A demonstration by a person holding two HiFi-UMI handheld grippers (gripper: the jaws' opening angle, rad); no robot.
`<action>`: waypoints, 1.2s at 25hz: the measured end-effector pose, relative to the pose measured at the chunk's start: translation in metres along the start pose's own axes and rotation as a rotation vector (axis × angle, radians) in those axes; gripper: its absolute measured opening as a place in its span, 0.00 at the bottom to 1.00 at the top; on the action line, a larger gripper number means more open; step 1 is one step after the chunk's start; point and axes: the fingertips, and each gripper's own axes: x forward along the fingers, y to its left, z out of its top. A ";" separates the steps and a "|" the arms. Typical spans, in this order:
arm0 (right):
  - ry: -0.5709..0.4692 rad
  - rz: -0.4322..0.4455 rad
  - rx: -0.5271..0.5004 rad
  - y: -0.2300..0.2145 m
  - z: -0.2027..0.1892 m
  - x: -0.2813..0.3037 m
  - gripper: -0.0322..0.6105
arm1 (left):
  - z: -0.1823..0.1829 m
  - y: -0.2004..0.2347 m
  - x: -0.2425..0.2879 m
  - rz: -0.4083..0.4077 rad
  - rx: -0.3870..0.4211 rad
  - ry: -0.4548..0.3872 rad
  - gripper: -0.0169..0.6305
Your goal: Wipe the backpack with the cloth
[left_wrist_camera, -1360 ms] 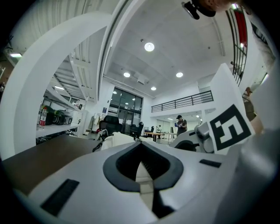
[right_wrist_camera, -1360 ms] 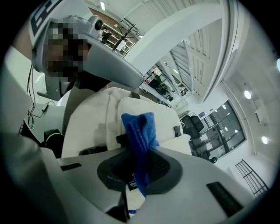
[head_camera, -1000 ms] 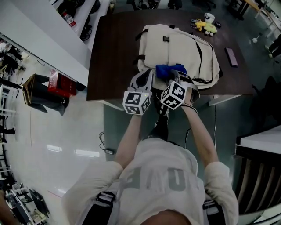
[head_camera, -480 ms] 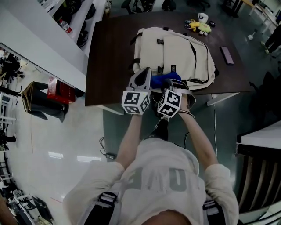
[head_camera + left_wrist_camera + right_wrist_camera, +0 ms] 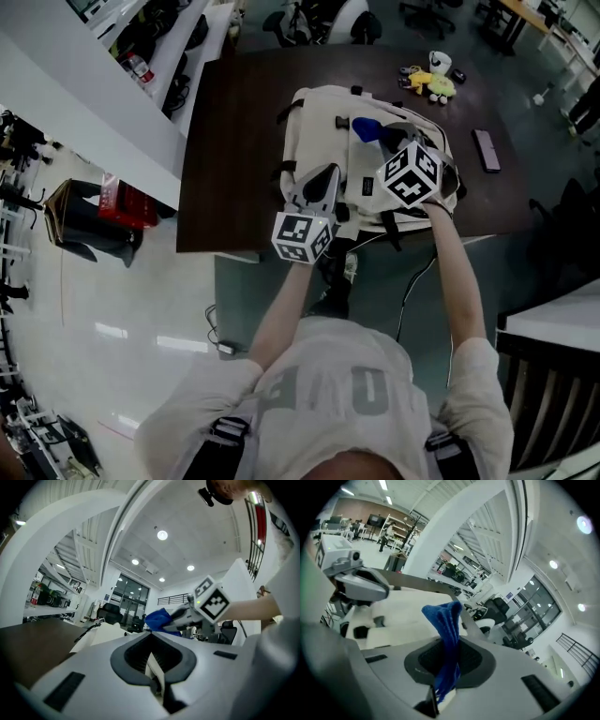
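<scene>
Two claws were shut. The crumpled blue cloth (image 5: 366, 127) was clamped in the right claw (image 5: 382, 141) over the far end of the cream fabric backpack (image 5: 323, 122), laid lengthwise away from the person on the dark brown desk (image 5: 234, 141). Its near edge was pinched by the left claw (image 5: 325, 178).

The desk (image 5: 230, 141) is dark brown. A yellow plush toy (image 5: 437, 86) sits near its far right corner, and a slim dark slab, maybe a phone (image 5: 486, 150), lies flat by the right edge. A long white counter (image 5: 84, 94) runs to the left of the desk. On the glossy floor beside it stand a red box (image 5: 127, 199) and a black bag (image 5: 80, 225). A cable (image 5: 410, 286) trails beneath the desk.
</scene>
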 end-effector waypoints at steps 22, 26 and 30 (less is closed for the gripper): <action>0.147 -0.088 -0.083 -0.042 -0.049 0.131 0.11 | -0.021 0.024 0.022 0.030 -0.059 0.050 0.03; 0.162 -0.104 -0.146 -0.019 -0.051 0.119 0.11 | -0.022 0.025 0.021 0.025 -0.060 0.045 0.03; 0.170 -0.087 -0.110 -0.006 -0.051 0.103 0.11 | -0.022 0.025 0.023 0.028 -0.048 0.046 0.03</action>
